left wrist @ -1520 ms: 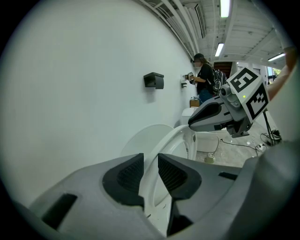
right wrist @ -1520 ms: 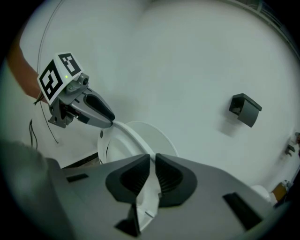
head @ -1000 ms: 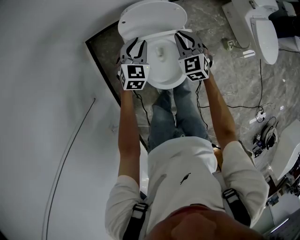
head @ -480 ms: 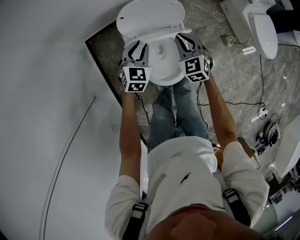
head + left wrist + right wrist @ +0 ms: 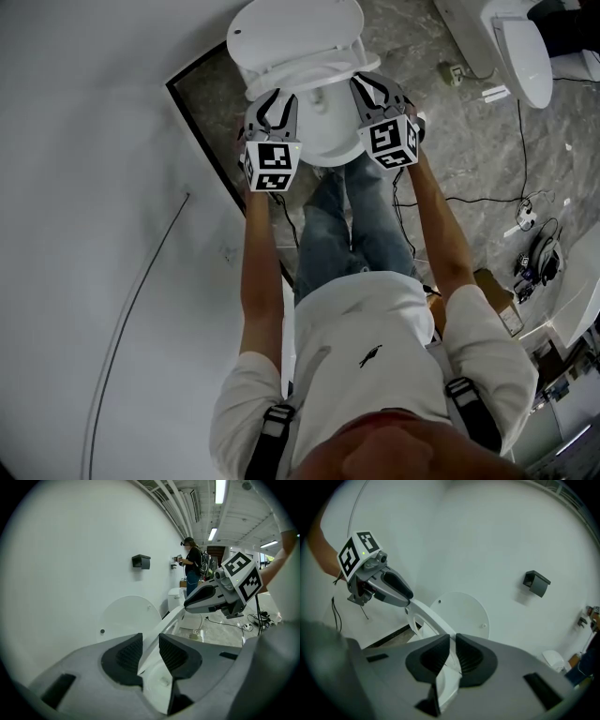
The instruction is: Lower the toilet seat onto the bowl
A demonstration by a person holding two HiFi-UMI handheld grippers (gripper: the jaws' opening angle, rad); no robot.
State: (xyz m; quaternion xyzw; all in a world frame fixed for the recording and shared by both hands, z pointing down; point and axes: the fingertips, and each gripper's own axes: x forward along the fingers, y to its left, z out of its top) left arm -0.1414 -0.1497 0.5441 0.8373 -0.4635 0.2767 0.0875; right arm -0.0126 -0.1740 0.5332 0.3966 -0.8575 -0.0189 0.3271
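Partway: toilet seat [image 5: 314, 71] aslant, front raised

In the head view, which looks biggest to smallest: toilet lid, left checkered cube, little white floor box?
Round white toilet lid, largest.
Black-and-white checkered cube at left; nearness to camera enlarges it.
Little white floor box, smallest.

Bright ceiling strip lights [image 5: 219, 490], soft shadows, fisheye-warped dark-cornered gripper views.

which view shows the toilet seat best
Right gripper view: the white plastic toilet seat ring spans tilted from the left tool to the right tool. Left gripper view shows one edge; head view, a thin strip.
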